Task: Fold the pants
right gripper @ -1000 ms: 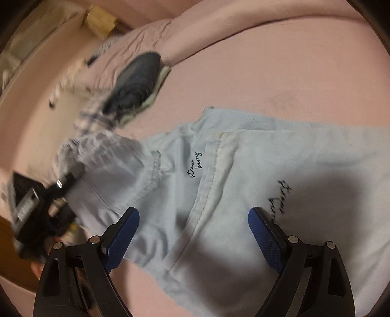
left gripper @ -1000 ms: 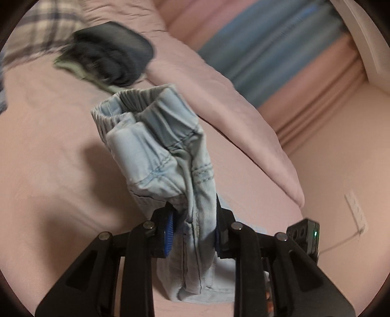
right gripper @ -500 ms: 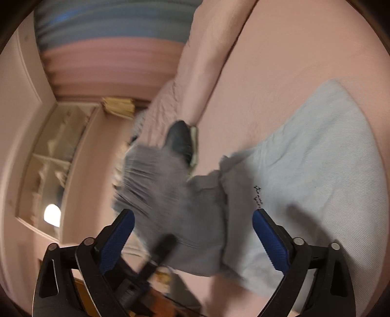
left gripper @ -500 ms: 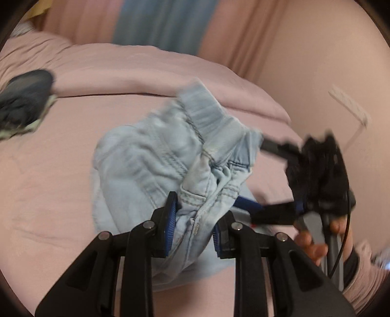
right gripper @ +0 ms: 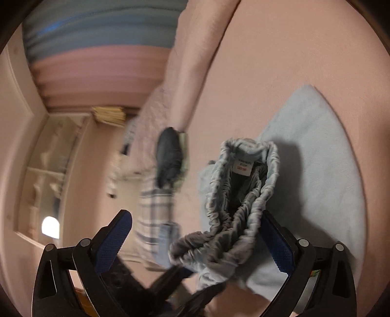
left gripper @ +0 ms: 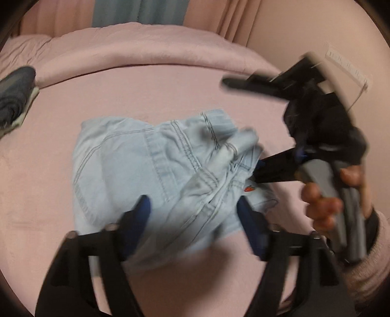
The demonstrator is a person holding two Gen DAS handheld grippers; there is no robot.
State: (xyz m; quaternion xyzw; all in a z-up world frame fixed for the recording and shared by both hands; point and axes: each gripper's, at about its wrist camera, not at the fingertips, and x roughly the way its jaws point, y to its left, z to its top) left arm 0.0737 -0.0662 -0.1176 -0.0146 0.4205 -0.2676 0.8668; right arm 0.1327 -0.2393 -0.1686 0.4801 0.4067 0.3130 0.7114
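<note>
Left gripper nearest in its own view, jaws apart and just been opening; the pants lie between the pads, bunched, but the pads no longer press on them. Right gripper wide apart too, just been opening; the gathered waistband sits between its pads, brushing the right one, not clamped. In the left view the right gripper comes in from the right, one finger tucked under the cloth edge, the person's hand and sleeve behind it.

Step, as I judge it: top half folded over and let go, pile on the pink bed, leg part flat further back. The fold is lumpy, with the waistband standing up. Next move likely calls for pulling both grippers clear without dragging cloth, then flattening or re-gripping an edge for another fold.

Around: dark folded garment far left, well apart from pants; plaid cloth near it; rolled blanket along far edge; curtain beyond. Nothing blocks, though the right finger under the cloth may snag.
</note>
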